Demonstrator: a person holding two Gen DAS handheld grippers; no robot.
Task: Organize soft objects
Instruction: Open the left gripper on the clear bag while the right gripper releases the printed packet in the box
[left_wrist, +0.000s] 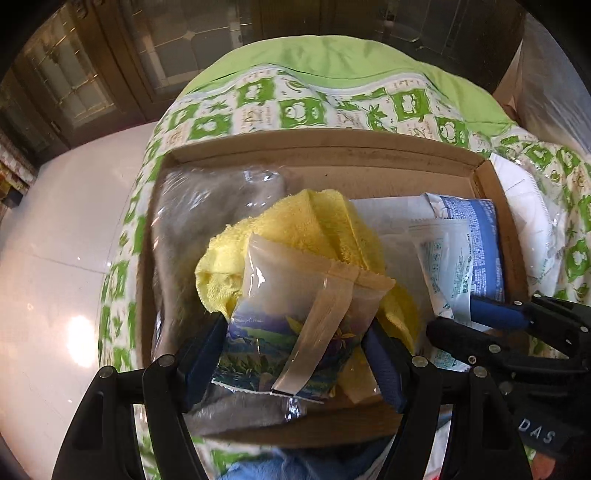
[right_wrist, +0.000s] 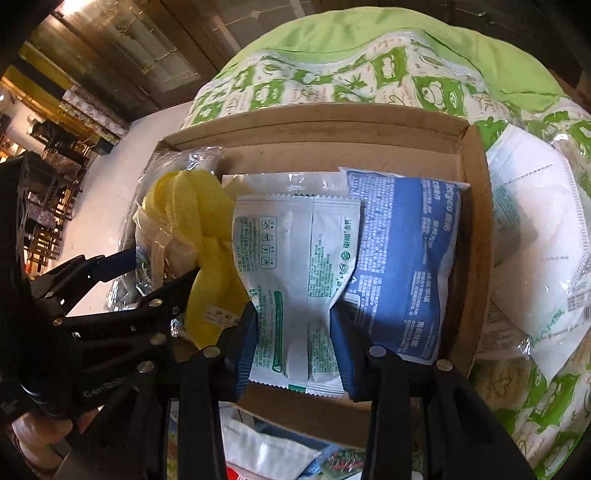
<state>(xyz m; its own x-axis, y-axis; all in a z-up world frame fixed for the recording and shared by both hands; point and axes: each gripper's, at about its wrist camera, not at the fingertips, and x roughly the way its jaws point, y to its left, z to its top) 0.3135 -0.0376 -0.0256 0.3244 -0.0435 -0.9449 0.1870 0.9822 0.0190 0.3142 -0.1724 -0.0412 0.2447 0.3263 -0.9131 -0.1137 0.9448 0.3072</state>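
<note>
My left gripper (left_wrist: 295, 358) is shut on a soft clear packet with a landscape print (left_wrist: 295, 314), held over a yellow towel (left_wrist: 314, 221) inside a cardboard box (left_wrist: 332, 155). In the right wrist view my right gripper (right_wrist: 295, 347) is shut on a white packet with green print (right_wrist: 295, 251), also over the box (right_wrist: 332, 122). A blue and white packet (right_wrist: 402, 251) lies under it in the box's right part. A grey item in clear wrap (left_wrist: 195, 214) fills the box's left side. Each gripper shows in the other's view, the right gripper (left_wrist: 491, 325) and the left gripper (right_wrist: 147, 280).
The box rests on a green and white frog-print cover (left_wrist: 295, 107). A white mask in clear wrap (right_wrist: 535, 229) lies on the cover right of the box. A shiny white floor (left_wrist: 55, 258) lies to the left, dark cabinets behind. More packets (right_wrist: 266, 450) lie below the box's near edge.
</note>
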